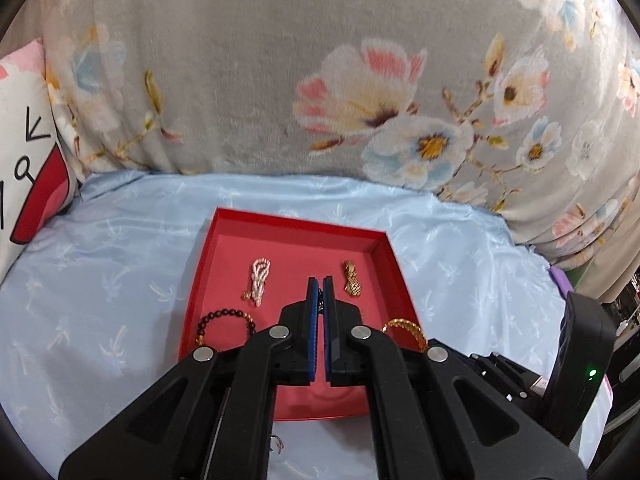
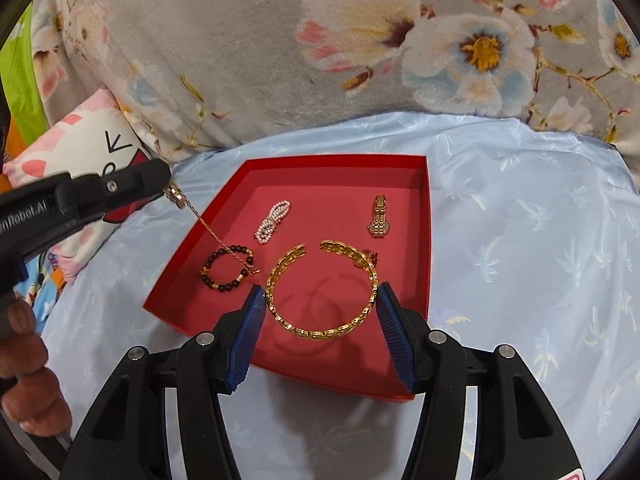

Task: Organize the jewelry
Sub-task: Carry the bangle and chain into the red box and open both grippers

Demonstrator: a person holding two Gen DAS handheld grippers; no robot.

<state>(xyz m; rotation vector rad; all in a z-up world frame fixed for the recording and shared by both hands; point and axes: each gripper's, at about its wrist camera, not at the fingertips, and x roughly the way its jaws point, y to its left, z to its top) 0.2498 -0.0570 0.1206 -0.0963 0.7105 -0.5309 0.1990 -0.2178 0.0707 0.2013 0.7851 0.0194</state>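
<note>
At the far left of the right wrist view, a bare hand (image 2: 28, 364) grips the handle of the left gripper (image 2: 162, 184), whose jaws are pressed together on a thin gold chain necklace (image 2: 208, 228); its small round pendant sits at the fingertips and the chain hangs slanting down over the left wall of the red tray (image 2: 424, 280), its lower end reaching the dark beaded bracelet (image 2: 227, 270) inside. The left wrist view shows the same gripper (image 1: 320, 292) from behind, its blue pads nearly touching with a bit of dark chain between them, above the middle of the tray (image 1: 200, 280). Further right in the tray lie a folded pearl strand (image 2: 273, 222), then a large open gold link bangle (image 2: 322, 292) near the front, and a small gold watch (image 2: 379, 216) toward the back right. The right gripper (image 2: 322, 300) hovers with its jaws spread wide on either side of the bangle; whether the pads touch it I cannot tell. The tray rests on pale blue satin cloth (image 2: 520, 240), with a floral grey blanket (image 2: 240, 40) behind and a cartoon-print cushion (image 2: 92, 144) at the left.
</note>
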